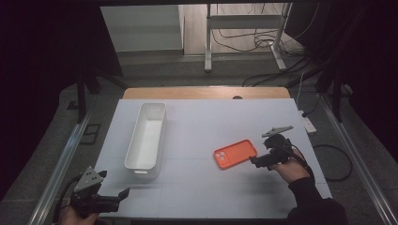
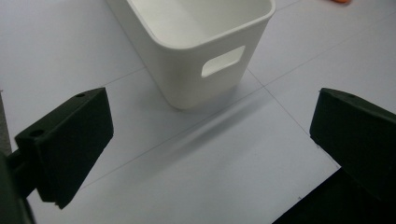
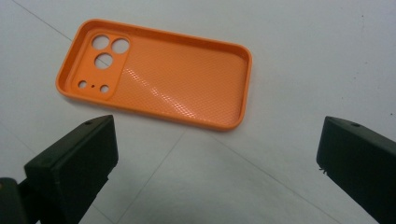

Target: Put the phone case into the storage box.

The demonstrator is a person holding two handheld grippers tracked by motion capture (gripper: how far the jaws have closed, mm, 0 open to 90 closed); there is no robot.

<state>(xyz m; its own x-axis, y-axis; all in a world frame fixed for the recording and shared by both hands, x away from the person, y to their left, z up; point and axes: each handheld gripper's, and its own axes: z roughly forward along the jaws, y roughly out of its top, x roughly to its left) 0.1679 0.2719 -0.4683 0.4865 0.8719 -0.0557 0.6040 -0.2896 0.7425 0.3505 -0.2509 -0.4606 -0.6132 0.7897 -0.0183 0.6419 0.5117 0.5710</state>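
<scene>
The orange phone case is lying flat on the white table, open side up, sitting at about 9 o'clock from the right gripper and just beside it, not touching. That gripper's jaws are spread wide with nothing between them. The left gripper is down at the table's 7 o'clock corner, jaws wide apart and empty too, with the white bin near it at roughly 1 o'clock.

Setting: we read this as a lab recording bay.
Enclosure: black curtains hang on both sides.
Bench: white table edged by metal rails.
Floor: loose cables and a power strip.
Background: a metal stand.
</scene>
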